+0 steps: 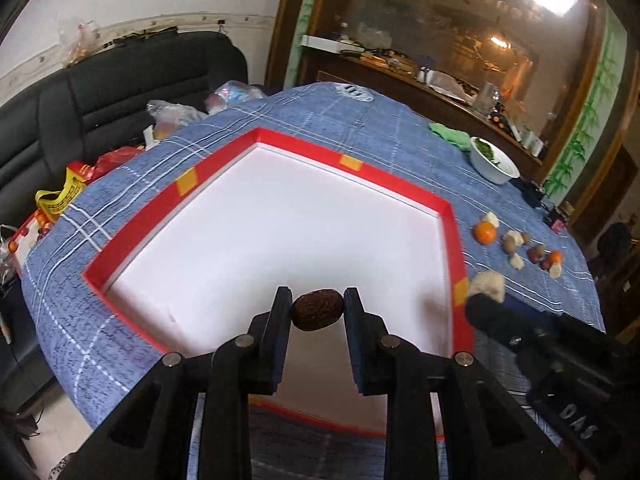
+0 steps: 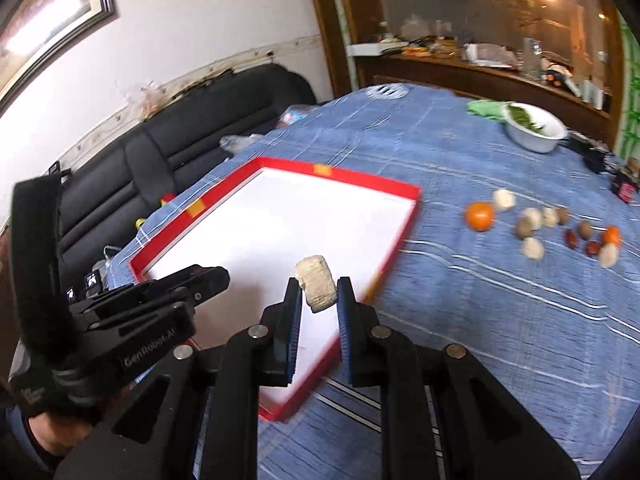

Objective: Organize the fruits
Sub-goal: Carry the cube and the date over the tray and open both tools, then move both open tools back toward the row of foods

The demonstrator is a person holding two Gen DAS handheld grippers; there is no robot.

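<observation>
Home living room, sofa (image 1: 120, 92), cluttered sideboard (image 1: 420, 76)

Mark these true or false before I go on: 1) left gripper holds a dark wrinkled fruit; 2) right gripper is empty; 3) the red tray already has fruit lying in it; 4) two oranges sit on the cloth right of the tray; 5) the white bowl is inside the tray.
1) True. The left gripper is shut on the dark fruit, above the tray.
2) False. The right gripper is shut on a pale ridged piece.
3) False. Its white floor shows nothing lying on it; both pieces are held in the grippers.
4) True. A larger orange and a smaller one lie among the loose pieces.
5) False. The bowl stands on the cloth, far beyond the tray.
</observation>
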